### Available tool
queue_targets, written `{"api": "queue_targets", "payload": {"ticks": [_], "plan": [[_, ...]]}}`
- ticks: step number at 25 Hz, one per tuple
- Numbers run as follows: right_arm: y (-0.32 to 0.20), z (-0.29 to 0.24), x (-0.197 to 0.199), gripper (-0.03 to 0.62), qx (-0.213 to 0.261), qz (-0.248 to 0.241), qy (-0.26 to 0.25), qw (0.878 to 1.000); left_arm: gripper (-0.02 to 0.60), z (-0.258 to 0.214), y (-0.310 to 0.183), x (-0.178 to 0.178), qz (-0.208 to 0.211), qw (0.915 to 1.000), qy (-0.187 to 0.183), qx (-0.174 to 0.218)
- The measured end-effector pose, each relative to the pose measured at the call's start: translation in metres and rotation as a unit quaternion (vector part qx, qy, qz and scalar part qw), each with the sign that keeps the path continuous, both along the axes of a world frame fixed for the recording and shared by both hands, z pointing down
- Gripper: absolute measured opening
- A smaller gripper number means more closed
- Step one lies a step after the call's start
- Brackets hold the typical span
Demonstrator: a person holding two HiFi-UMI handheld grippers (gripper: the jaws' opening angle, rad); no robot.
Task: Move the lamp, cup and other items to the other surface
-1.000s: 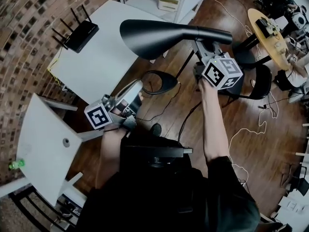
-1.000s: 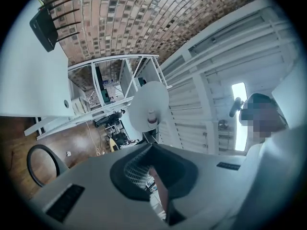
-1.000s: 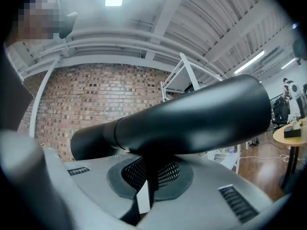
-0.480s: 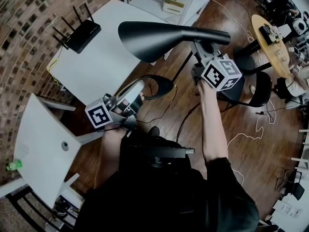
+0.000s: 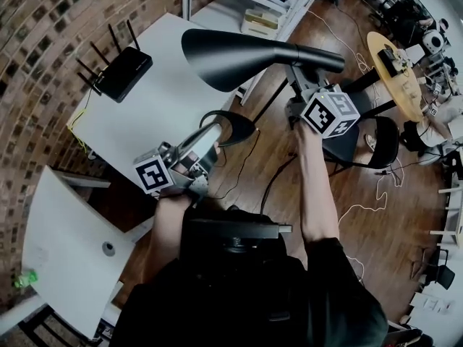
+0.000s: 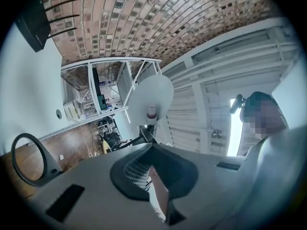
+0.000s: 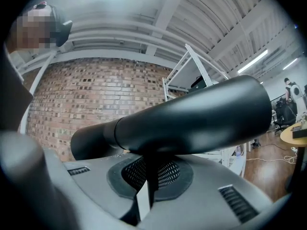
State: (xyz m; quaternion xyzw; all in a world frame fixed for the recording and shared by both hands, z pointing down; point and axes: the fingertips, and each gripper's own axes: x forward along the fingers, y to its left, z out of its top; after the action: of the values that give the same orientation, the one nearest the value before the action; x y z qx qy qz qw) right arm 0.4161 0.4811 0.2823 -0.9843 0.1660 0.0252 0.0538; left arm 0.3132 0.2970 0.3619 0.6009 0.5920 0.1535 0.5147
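Open tabletop (image 5: 160,103) beside router (image 5: 119,69), seemingly

This looks like a lab or workshop. A brick wall (image 5: 36,35) backs a white worktop (image 5: 159,100) carrying a router (image 5: 123,73), beside metal shelving (image 5: 231,6).

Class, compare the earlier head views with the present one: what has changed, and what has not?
The person has carried the lamp and the cup nearer the white table with the router; the smaller table has slipped back. Unchanged: the right gripper stays shut on the lamp, the left gripper on the cup.
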Motion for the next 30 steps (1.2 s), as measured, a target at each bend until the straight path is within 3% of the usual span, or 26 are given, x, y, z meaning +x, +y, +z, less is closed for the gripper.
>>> {"api": "queue_targets", "payload": {"ticks": [11,15,30], "plan": [[-0.050,0.003,0.087,0.012,0.010,0.008,-0.008,1.000,0.003,0.003,-0.066,0.059,-0.021,0.9995,-0.015,-0.016],[-0.062,-0.006,0.101,0.012,0.009,-0.001,-0.002,1.000,0.003,-0.002,-0.081,0.062,-0.037,0.9990,-0.011,-0.020],[-0.059,-0.011,0.176,0.012,0.004,-0.016,0.004,1.000,0.003,-0.010,-0.078,0.096,-0.061,0.9980,-0.002,-0.015]]}}
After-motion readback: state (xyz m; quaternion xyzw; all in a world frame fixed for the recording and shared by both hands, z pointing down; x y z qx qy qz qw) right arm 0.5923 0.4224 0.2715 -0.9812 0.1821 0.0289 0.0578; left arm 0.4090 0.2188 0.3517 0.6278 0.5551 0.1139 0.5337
